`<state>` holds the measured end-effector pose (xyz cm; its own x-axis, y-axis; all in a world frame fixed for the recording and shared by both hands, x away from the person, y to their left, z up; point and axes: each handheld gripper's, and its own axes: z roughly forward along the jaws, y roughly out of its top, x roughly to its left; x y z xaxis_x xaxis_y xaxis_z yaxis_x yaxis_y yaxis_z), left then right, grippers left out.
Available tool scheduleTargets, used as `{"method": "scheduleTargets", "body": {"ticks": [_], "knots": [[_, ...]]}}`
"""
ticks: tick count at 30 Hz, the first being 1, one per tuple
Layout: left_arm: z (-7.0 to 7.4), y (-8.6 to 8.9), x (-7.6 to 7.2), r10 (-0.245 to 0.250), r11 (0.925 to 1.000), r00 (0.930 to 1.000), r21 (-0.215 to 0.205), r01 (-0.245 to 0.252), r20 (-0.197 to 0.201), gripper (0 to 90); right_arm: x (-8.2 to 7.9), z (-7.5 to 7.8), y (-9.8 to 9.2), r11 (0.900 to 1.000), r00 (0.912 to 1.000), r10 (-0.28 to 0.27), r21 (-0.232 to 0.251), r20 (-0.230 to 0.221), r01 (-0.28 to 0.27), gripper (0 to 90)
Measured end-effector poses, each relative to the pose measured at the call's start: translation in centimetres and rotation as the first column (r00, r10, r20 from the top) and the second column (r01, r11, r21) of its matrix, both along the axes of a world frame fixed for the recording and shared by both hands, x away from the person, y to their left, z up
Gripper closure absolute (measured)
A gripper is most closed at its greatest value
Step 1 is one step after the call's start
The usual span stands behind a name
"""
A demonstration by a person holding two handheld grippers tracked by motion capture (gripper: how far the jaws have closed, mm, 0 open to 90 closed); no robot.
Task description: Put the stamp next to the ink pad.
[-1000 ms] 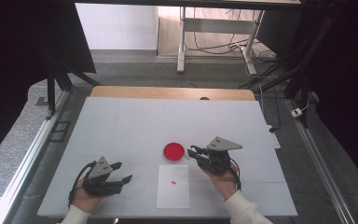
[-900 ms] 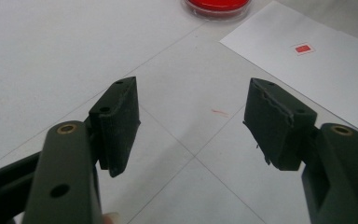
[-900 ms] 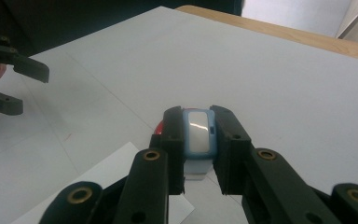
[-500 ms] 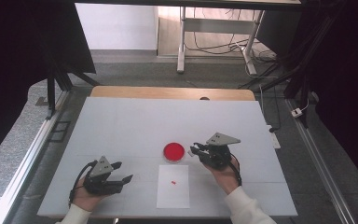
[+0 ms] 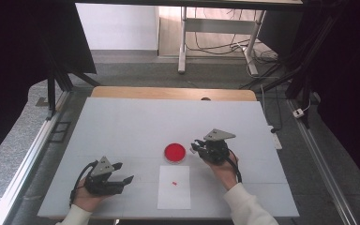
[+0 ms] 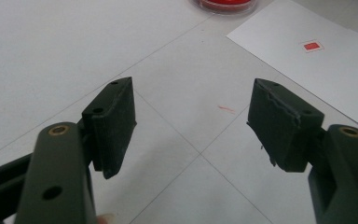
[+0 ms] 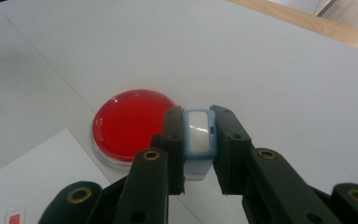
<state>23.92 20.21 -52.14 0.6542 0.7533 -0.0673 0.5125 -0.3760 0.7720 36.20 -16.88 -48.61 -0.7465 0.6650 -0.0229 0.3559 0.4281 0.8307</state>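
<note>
Right gripper [image 7: 198, 154] clamps the pale-blue stamp [image 7: 198, 135] just right of the red ink pad [image 5: 175, 152]. Left gripper [image 6: 191, 126] gapes, just opening, empty. Risk: tilted stamp smudges paper [image 5: 174, 187].

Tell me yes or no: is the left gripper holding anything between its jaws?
No: in the left gripper view the left gripper has its jaws apart, with bare white table between them.
</note>
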Motion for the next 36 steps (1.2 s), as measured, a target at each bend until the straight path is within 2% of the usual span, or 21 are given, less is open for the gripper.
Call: {"method": "scheduleTargets", "body": {"ticks": [16,24,27,29,36], "knots": [[-0.1,-0.1,0.0,-0.006,1.0,1.0,0.008,0.006,-0.007,31.9,1.1,-1.5,0.6,0.998,0.9976,0.009,-0.067,-0.069,-0.014,74.8],[-0.1,-0.1,0.0,-0.008,0.9999,1.0,0.009,0.008,-0.006,31.9,1.2,-1.8,0.8,0.997,0.9978,0.012,-0.07,-0.065,-0.017,74.2],[-0.1,-0.1,0.0,-0.008,0.9999,1.0,0.01,0.008,-0.005,31.9,1.2,-1.9,0.8,0.997,0.9978,0.011,-0.079,-0.066,-0.016,69.7],[-0.1,-0.1,0.0,-0.008,0.9999,1.0,0.01,0.008,-0.004,31.9,1.2,-1.9,0.8,0.997,0.9981,0.005,-0.074,-0.062,-0.01,62.8],[-0.1,-0.1,0.0,-0.006,1.0,1.0,0.007,0.006,-0.005,31.7,1.0,-1.5,0.4,1.0,0.9994,0.0,-0.029,-0.033,-0.001,47.4]]}}
